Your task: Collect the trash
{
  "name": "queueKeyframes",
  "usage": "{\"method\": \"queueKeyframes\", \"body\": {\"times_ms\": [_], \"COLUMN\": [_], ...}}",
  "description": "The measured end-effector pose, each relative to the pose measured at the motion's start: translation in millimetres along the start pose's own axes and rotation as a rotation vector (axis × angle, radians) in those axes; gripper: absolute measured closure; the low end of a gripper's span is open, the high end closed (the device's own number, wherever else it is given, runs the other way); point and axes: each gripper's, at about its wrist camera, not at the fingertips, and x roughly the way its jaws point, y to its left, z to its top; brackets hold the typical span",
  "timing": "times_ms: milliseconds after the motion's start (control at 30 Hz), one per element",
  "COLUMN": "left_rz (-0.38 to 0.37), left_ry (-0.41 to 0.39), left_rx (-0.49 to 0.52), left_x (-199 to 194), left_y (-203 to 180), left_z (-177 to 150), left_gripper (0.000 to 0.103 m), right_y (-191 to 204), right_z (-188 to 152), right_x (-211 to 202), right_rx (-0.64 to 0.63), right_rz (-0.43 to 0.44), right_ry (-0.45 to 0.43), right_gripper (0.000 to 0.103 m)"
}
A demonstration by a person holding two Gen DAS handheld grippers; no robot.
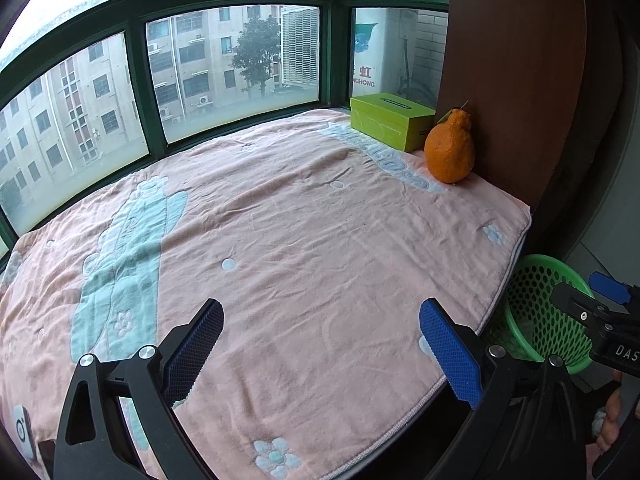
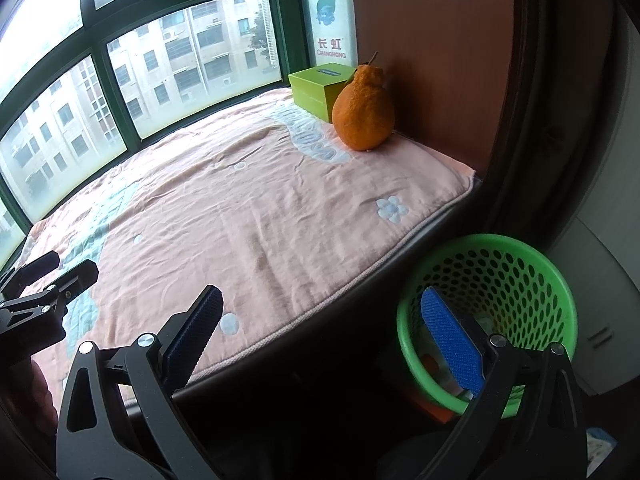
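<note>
My left gripper is open above the pink blanket, with nothing between its blue-padded fingers. My right gripper is open too and empty, straddling the blanket's front edge and the green mesh basket. The basket stands on the floor to the right of the ledge, and its right finger hangs over the rim. Pale scraps and something orange lie at the basket's bottom. Each view shows the other gripper: the right gripper by the basket, the left gripper over the blanket.
A large knobbly orange fruit and a lime-green tissue box sit at the blanket's far right corner against a brown panel. Windows run along the back. A small white device lies at the near left.
</note>
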Motion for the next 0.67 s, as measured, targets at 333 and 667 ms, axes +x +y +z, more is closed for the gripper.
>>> {"method": "queueKeyframes", "body": {"times_ms": [333, 667], "left_rz": [-0.007, -0.010], "left_ry": [-0.022, -0.013], "left_rx": [0.019, 0.015], "left_x": [-5.2, -4.5], "left_y": [-3.2, -2.7], "left_z": [-0.4, -0.8], "left_gripper": [0.007, 0.007], "right_y": [-2.3, -1.9], "right_z": [-0.2, -0.1], "right_x": [-1.1, -1.1], "right_rx": [0.010, 0.008], "right_rz": [0.006, 0.015], "right_ry": [-0.002, -0.006], "right_gripper": [0.005, 0.005]}}
